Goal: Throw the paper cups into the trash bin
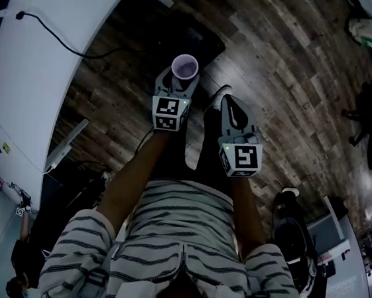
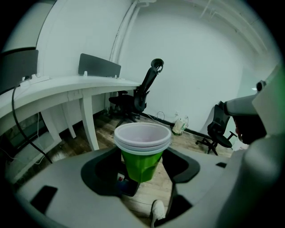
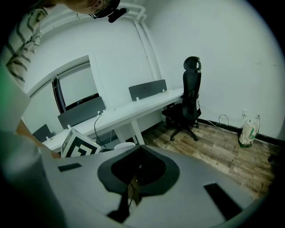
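A stack of green paper cups with white rims stands upright between the jaws of my left gripper, which is shut on it. From the head view the top cup's open white mouth shows just ahead of the left gripper. My right gripper hangs beside it, jaws shut and tips meeting with nothing between them; its own view shows the same right gripper. A dark box-like shape lies on the floor just beyond the cups; I cannot tell whether it is the bin.
A long white desk with a black cable curves along the left. A white shoe stands on the wooden floor between the grippers. Black office chairs and a white bag stand farther off by the wall.
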A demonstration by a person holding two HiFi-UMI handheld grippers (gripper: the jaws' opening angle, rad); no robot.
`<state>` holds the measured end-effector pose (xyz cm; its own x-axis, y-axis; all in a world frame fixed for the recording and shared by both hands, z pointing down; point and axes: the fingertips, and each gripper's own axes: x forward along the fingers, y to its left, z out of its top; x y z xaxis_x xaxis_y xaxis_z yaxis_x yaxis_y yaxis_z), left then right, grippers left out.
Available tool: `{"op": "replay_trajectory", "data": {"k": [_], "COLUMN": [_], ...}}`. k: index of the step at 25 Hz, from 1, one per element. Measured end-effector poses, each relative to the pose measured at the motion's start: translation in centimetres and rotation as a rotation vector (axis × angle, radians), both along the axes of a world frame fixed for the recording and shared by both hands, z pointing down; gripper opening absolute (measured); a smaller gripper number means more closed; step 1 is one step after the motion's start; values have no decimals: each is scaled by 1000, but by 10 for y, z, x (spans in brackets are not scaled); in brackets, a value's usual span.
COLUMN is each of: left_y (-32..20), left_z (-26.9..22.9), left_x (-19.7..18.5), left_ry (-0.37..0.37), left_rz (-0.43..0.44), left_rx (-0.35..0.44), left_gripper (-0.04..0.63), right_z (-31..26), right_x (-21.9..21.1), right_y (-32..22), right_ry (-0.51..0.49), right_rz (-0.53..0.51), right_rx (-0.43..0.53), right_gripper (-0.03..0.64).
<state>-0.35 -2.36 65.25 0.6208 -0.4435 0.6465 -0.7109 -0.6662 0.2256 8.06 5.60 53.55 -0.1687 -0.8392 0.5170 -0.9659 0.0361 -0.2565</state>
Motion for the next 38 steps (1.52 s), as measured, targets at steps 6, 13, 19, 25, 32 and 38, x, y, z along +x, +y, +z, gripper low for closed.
{"op": "replay_trajectory", "data": {"k": [6,13,19,25,32,38], "left_y": [-2,-15,-24,-28,-33,-35], "left_z": [36,75,107,137,168,201], "left_x": [3,9,12,14,17,17], "left_ry": [-39,-88,-113,-136,-165,-200], "left_rz": [-1,0,-1,25,65,94], "left_rx": [-42,-66,-100,-149,-182,-223], "left_gripper": [307,307,307,307,307,307], "right_z": [21,43,65,82,92,100], "right_x": [0,0,-2,-7,-17,-18], "right_y": [-1,-3,-5,-7,-14,-16], "right_ry": [-5,-26,-33,-45,-59,-79], "right_rz": [-6,-19,-25,-35,-42,-34], "right_rx": [-26,-56,-84,-101,-94,-94], "right_gripper": [9,9,9,9,9,9]}}
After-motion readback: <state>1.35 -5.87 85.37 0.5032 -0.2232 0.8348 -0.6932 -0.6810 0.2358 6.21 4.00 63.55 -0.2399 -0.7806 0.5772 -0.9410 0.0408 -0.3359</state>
